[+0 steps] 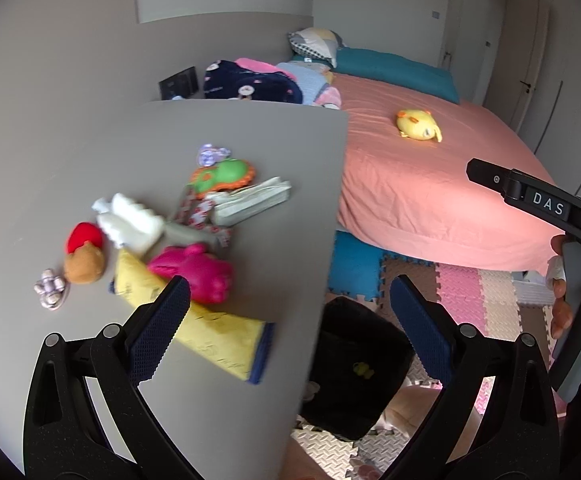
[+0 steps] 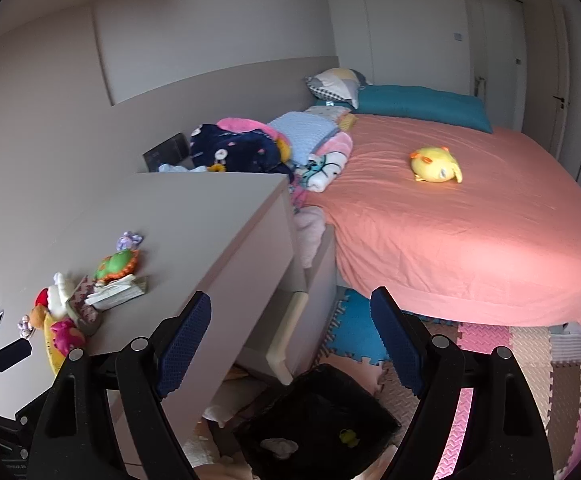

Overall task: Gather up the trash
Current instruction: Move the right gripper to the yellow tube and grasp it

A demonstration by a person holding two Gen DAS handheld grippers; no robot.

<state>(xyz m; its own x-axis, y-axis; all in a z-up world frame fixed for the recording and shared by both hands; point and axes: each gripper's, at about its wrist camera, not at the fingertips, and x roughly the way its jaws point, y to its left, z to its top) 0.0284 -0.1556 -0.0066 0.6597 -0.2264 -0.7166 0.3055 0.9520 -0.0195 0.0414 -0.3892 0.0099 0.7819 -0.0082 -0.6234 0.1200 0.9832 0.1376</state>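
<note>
Both grippers are seen open, nothing held. The left gripper (image 1: 290, 312) is nearer the yellow wrapper (image 1: 206, 320), which lies on the desk (image 1: 90, 152) just ahead-left of its fingers, long axis slanting toward the bin (image 1: 354, 368) below. The right gripper (image 2: 290, 332) hangs over the bin.

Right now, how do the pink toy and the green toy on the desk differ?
The pink toy is plain magenta; the green toy has an orange scalloped rim. The pink toy lies near the desk's front by the yellow packet; the green toy sits farther back, against the folded paper stack. Both lie flat, ungripped.
</note>
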